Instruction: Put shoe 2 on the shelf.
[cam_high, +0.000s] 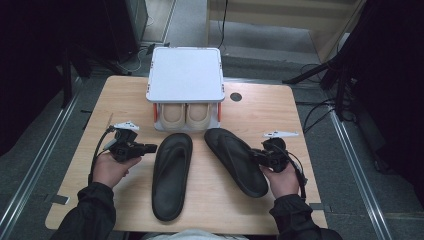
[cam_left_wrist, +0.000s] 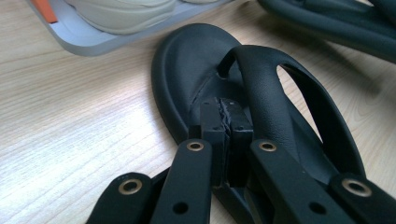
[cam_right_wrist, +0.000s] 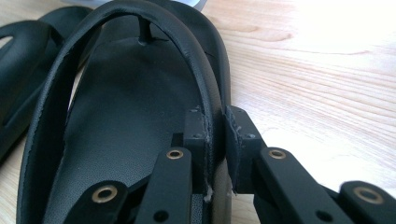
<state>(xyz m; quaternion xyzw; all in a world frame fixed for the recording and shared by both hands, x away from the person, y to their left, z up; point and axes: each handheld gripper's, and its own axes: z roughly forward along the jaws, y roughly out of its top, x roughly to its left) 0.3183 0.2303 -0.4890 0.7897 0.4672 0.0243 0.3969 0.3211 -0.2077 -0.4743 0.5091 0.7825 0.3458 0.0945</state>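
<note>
Black rubber sandals, two of them, lie on the wooden table (cam_high: 260, 107) in front of a grey shoe rack (cam_high: 185, 75) that holds two beige shoes (cam_high: 186, 115) on its lower shelf.

At the left, the left gripper (cam_high: 150, 148) rests just beside the left sandal (cam_high: 172, 172); in the left gripper view its jaws are pressed together with nothing between them, hovering over the footbed near the strap.

At the right, the right gripper (cam_high: 256, 154) has its jaws closed round the strap (cam_right_wrist: 212, 126) of the right sandal (cam_high: 236, 159), which lies angled on the table.

I judge the step in hand to be the grasp on the right sandal, secured before lifting. The next move likely calls for raising it by the strap without letting the thin band slip, while the left gripper would need to open before taking its own sandal.
</note>
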